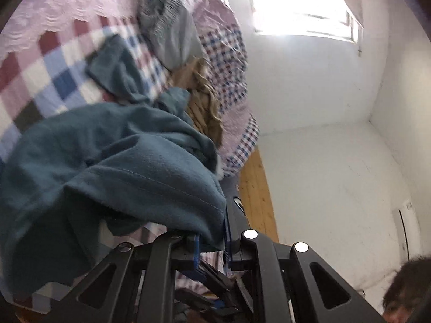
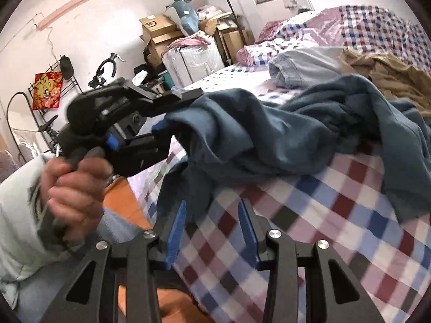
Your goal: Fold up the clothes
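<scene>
A teal fleece garment (image 1: pixel 113 161) lies bunched on the checked bedsheet (image 1: pixel 54 62). My left gripper (image 1: pixel 212 242) is shut on a hemmed edge of it, with the cloth draping over the fingers. The right wrist view shows the same gripper (image 2: pixel 167 126) in a person's hand (image 2: pixel 75 188), lifting the teal garment (image 2: pixel 269 129) off the bed's left side. My right gripper (image 2: pixel 212 228) stands open low over the bedsheet (image 2: pixel 309 228). A hanging fold of teal cloth reaches down beside its left pad (image 2: pixel 176 231) without being pressed.
A pale grey-blue garment (image 2: pixel 301 64) and a tan garment (image 2: pixel 390 72) lie further up the bed, near rumpled checked bedding (image 2: pixel 377 27). Cardboard boxes (image 2: pixel 161 32), a suitcase (image 2: pixel 194 59) and a wire rack (image 2: pixel 48 91) stand beyond the bed. Wooden floor (image 1: pixel 256 188) borders it.
</scene>
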Demonstrator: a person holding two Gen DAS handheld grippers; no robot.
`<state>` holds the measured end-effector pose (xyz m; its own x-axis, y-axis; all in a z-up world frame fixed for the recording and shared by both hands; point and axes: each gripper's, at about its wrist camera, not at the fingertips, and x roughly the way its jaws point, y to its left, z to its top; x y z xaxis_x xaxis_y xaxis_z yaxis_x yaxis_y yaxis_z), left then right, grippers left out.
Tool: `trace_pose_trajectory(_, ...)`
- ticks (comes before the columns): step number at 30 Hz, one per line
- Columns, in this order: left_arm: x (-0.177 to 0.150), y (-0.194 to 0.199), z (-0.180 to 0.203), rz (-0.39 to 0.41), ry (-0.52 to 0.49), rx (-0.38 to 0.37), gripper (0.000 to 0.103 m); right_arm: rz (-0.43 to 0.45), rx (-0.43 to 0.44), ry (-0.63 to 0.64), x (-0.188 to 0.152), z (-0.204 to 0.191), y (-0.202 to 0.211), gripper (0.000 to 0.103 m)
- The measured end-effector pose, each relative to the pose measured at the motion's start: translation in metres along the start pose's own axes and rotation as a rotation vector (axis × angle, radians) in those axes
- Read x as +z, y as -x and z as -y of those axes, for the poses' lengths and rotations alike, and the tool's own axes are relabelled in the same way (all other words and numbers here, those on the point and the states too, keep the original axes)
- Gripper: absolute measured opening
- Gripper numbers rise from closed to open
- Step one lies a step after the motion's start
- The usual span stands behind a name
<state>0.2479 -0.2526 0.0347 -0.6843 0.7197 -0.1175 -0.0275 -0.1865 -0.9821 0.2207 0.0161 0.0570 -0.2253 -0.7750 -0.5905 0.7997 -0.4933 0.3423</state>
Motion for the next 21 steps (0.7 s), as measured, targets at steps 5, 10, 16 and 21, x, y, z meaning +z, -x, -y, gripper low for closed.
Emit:
trace_pose_trajectory(5,-0.007,-0.005,0.011,-0.081,-0.043,-0.039,0.011,0.084,0.031,-0.106,0.013,0.007,-0.005,0.041)
trace_pose_trajectory(10,-0.004,-0.012,0.012,-0.099,-0.045,-0.034,0.029,0.125,0.011,-0.134,0.024,0.015,0.017,0.009)
trace_pose_trajectory(16,-0.005,-0.013,0.010,-0.052,-0.089,0.069,0.072,0.175,-0.145,-0.064,0.031,0.023,0.073,0.008)
trace_pose_trajectory(21,-0.013,-0.034,0.006,-0.119,-0.117,0.201,0.072,0.281,-0.308,-0.057,0.034,0.029,0.127,0.008)
